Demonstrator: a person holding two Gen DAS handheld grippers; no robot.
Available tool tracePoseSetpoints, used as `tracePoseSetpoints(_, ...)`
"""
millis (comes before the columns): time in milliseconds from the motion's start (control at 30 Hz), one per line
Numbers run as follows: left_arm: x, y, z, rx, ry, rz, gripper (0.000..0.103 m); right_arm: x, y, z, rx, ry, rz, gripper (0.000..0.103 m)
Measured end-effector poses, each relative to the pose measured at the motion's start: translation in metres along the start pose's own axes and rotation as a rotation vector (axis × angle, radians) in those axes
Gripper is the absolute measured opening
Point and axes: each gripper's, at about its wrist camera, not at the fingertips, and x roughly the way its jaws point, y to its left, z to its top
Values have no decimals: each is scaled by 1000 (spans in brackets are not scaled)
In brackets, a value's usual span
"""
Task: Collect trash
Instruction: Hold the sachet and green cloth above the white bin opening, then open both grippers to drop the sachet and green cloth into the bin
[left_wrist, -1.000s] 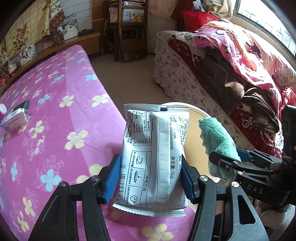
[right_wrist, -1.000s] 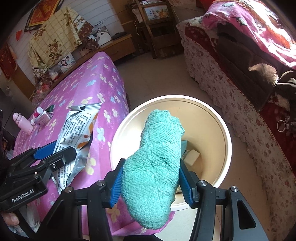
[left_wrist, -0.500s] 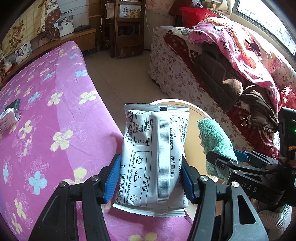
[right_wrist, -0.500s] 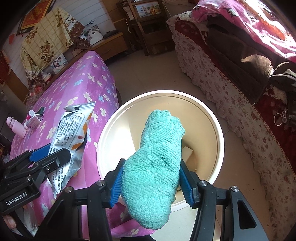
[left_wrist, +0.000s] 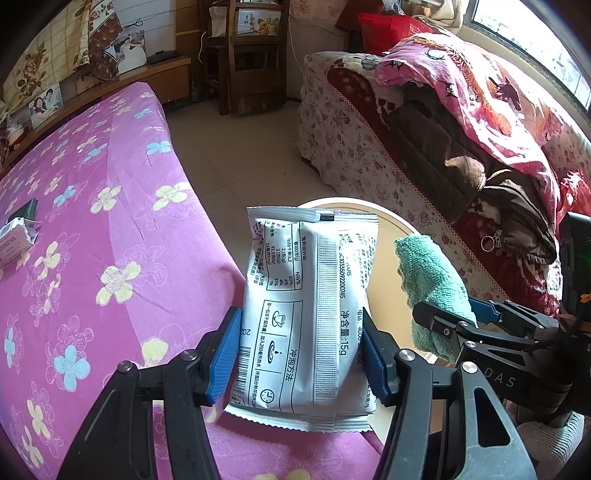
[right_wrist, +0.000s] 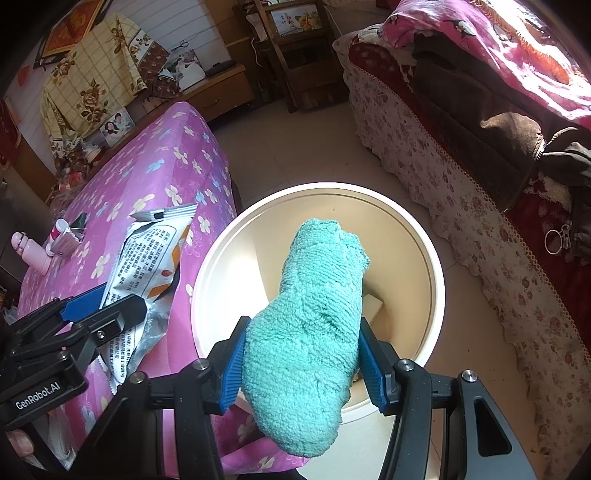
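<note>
My left gripper (left_wrist: 301, 354) is shut on a white snack packet (left_wrist: 310, 314) and holds it over the bed's edge, next to the round cream trash bin (left_wrist: 391, 218). My right gripper (right_wrist: 301, 363) is shut on a teal fluffy sock (right_wrist: 314, 314) and holds it above the open bin (right_wrist: 437, 280). The left gripper and its packet (right_wrist: 147, 266) show at the left of the right wrist view. The right gripper and the sock (left_wrist: 430, 284) show at the right of the left wrist view. A white box (right_wrist: 371, 306) lies inside the bin.
A bed with a purple flowered sheet (left_wrist: 92, 221) fills the left. A small white box (left_wrist: 14, 240) and a pink bottle (right_wrist: 31, 253) lie on it. A sofa piled with blankets and clothes (left_wrist: 461, 147) stands at the right. Tiled floor (left_wrist: 236, 147) lies between.
Both grippers have moved toward the bin with their loads. The bin now sits more centred under the sock, and the packet is nearer the bin's rim.
</note>
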Motion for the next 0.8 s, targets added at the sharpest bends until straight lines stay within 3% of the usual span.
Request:
tracePoseSetpoints(533,8,1,1,-27,22,-46,63,4,-7,0,23,11,-25,58)
tracePoseSetpoints(800,6,4,2,-59,23,-80,70,10,-13,0,57,26,-8,65)
